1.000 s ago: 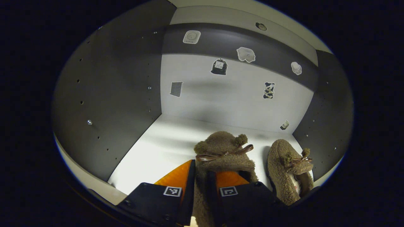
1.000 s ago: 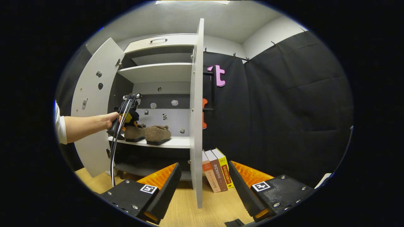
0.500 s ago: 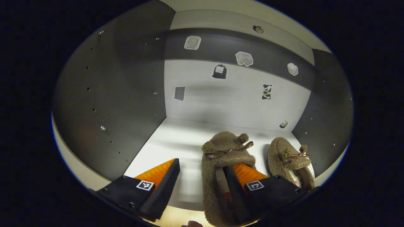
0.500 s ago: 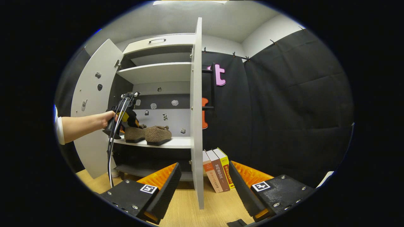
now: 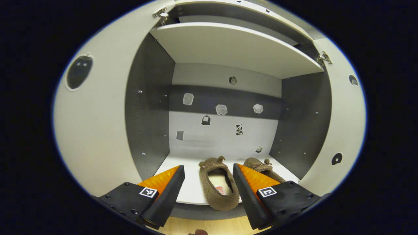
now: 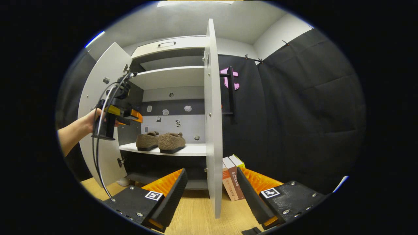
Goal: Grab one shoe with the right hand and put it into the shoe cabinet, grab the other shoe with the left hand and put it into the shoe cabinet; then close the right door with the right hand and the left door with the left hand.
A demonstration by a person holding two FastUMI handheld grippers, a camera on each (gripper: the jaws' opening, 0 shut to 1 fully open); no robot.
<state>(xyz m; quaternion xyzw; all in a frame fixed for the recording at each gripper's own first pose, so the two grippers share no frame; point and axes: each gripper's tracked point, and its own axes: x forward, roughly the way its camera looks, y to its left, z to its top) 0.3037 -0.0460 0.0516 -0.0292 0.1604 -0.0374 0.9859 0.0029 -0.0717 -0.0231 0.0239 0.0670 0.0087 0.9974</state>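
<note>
Two brown fuzzy slippers stand side by side on the cabinet's white shelf (image 5: 192, 192): one slipper (image 5: 217, 182) lies between my fingers' lines, the other slipper (image 5: 261, 164) is partly hidden behind my finger. My left gripper (image 5: 209, 192) is open, empty and back from the shelf's front edge. In the right gripper view both slippers (image 6: 160, 142) sit on the shelf, with the left gripper (image 6: 137, 117) held by a hand above and left of them. My right gripper (image 6: 210, 192) is open and empty, low before the right door (image 6: 214, 130).
Both cabinet doors stand open; the left door (image 6: 104, 98) swings out behind the hand and the right door shows edge-on. Several books (image 6: 233, 178) lean beside the cabinet on the wooden surface (image 6: 196, 215). An upper shelf (image 5: 235, 45) spans the cabinet.
My left gripper opened, let go of the slipper and drew back and up out of the cabinet. The slipper stays on the shelf. The right gripper barely shifted.
</note>
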